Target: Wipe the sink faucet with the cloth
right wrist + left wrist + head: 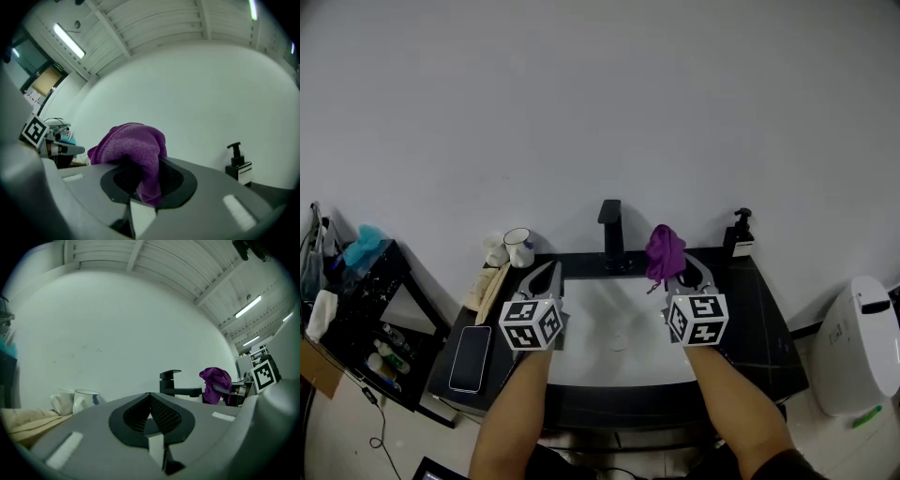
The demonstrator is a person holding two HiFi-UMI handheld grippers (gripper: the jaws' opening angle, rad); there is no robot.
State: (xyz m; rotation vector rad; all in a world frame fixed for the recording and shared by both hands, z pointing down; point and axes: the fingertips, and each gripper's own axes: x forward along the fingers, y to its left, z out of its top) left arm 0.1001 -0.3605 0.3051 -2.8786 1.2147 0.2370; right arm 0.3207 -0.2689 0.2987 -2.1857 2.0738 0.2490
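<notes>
1. Right tool point(140, 180): its jaws are clamped on a bunched purple terry cloth point(133, 145). The cloth's bulk stands up above the jaw tips, and a fold hangs down between them.
2. Left tool point(151, 416): its jaws meet with nothing between them. It hangs over the left edge of the white rectangular sink basin point(609, 309) and carries nothing.
3. Task object: the matt black, square-bodied faucet point(611, 234) stands at the back centre of the basin, on the dark stone worktop point(750, 309) and against the wall.
4. Governing relation: from my right tool point(675, 272), the faucet lies ahead and to the left. The cloth point(664, 251) is just beside the faucet's right flank. I see a gap between them in the head view, so I judge they are not touching.
5. Axis: in the left gripper view the faucet point(173, 383) is an upright block with a flat spout running out level from it. The cloth point(216, 383) hangs just past the spout's end at about the same height.
6. Nearer hand: the right, and it holds the cloth. I judge the next move to be a short sideways carry to the left onto the body, then strokes along the spout.
7. Risk: a black pump bottle point(738, 234) stands behind my right tool and is clear of a leftward path.
</notes>
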